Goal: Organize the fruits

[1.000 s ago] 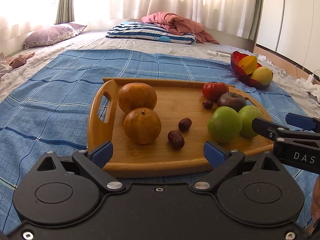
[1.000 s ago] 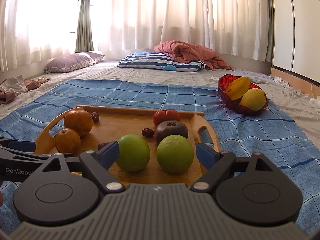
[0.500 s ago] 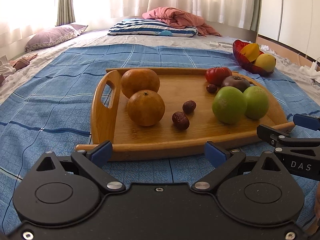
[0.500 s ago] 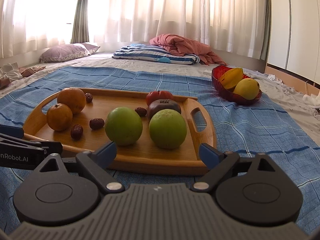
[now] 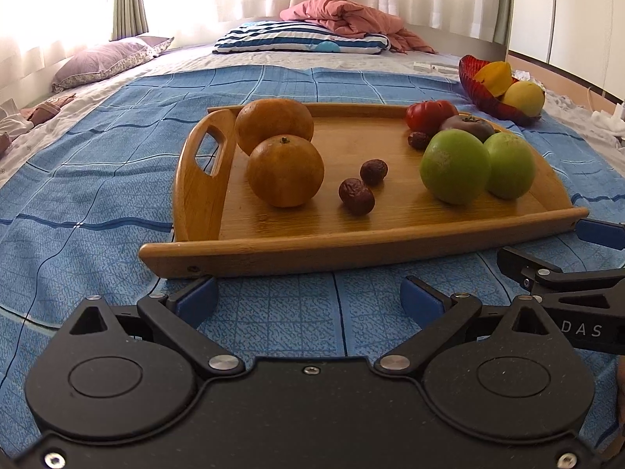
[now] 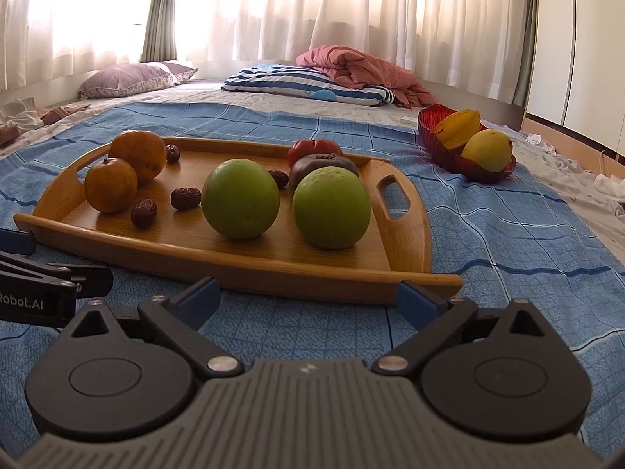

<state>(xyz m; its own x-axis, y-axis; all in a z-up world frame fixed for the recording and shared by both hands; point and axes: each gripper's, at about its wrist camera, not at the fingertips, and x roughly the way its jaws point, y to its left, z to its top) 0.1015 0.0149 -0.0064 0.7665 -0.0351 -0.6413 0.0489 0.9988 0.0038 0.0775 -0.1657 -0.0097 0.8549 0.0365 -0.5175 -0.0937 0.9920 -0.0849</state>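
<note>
A wooden tray (image 5: 351, 248) (image 6: 218, 258) lies on the blue blanket. It holds two oranges (image 5: 285, 171) (image 6: 111, 185), two green fruits (image 5: 455, 167) (image 6: 240, 198), a red tomato (image 5: 429, 114) (image 6: 314, 146), a dark tomato (image 5: 466, 126) (image 6: 312, 166) and several dried dates (image 5: 356, 196) (image 6: 185, 198). My left gripper (image 5: 308, 300) is open and empty, just before the tray's front edge. My right gripper (image 6: 306, 298) is open and empty, also just before that edge. The right gripper also shows in the left wrist view (image 5: 566, 265), beside the tray's right corner.
A red glass bowl (image 5: 474, 82) (image 6: 433, 133) with a starfruit and a yellow fruit sits on the blanket beyond the tray's right end. Pillows and a pink quilt (image 6: 351, 70) lie far back by the curtains. A wardrobe stands at right.
Both grippers have drawn back and lowered: their fingertips, over the tray's front a second ago, now sit on the near side of its front edge. The fruits have not moved.
</note>
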